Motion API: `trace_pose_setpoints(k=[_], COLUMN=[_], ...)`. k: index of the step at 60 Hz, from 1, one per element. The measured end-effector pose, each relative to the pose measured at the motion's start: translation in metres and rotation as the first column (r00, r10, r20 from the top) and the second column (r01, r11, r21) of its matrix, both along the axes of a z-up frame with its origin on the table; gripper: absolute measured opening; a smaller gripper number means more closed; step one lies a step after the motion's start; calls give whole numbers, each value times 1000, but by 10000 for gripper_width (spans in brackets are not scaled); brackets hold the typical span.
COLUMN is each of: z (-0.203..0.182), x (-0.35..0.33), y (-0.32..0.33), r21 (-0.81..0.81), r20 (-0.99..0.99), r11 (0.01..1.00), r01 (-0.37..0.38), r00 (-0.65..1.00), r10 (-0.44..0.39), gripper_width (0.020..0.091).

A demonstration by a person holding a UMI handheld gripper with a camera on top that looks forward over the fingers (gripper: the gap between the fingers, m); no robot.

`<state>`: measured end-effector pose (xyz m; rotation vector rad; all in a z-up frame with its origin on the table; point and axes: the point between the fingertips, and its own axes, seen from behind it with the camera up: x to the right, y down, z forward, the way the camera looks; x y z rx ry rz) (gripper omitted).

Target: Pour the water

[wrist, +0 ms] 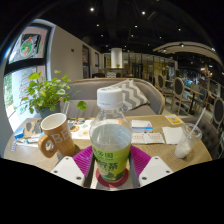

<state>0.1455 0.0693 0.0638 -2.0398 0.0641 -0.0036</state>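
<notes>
Fingers (112, 170) are gripping the clear green-labelled plastic bottle (111, 140), which I'm fearing is still capped, blocking pouring into the brown paper cup (56, 133).

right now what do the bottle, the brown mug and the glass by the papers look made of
Bottle: clear plastic, probably, see-through body, white screw cap, glossy green label; it sits between the fingers, apparently gripped.
Brown mug: likely glazed ceramic, opaque, light shine, thick handle.
Glass: transparent glass or clear plastic, can't tell which.
</notes>
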Motion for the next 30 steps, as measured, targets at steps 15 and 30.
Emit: trace_pose_setpoints(k=[15, 30], z=[22, 99], x=[6, -27], y=[-38, -135], r21=[-110, -188], r20=[15, 19], r11=[992, 978], r01=[60, 93], r00=[998, 996], r10=[-59, -92], gripper_width=[854, 852])
